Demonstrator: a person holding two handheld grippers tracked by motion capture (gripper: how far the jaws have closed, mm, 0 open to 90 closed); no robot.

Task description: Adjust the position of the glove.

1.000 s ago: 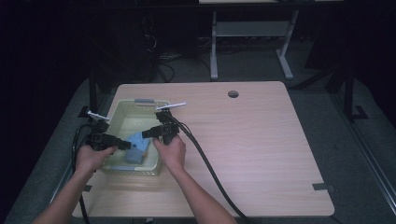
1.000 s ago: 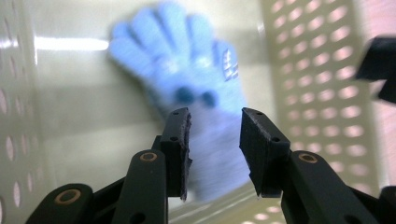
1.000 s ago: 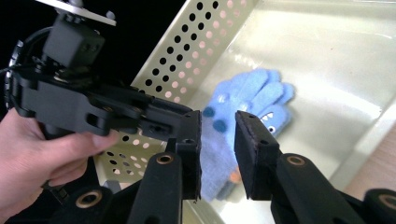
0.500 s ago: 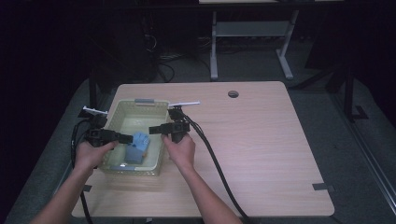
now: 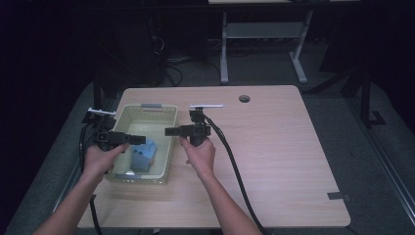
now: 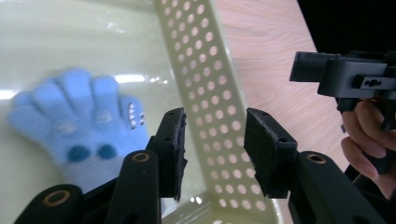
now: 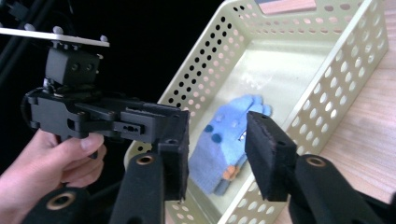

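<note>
Opening both sets of jaws, I am letting go: the left gripper [image 5: 138, 140] and right gripper [image 5: 171, 131] are gaping empty, since the blue glove [image 5: 143, 154] is lying flat inside the perforated basket [image 5: 164, 169], delivered there.

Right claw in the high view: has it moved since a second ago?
Yes. The right claw was over the basket, above the blue glove. It has pulled out rightward past the basket's right wall; its jaws have just been opening, nothing between them.
</note>
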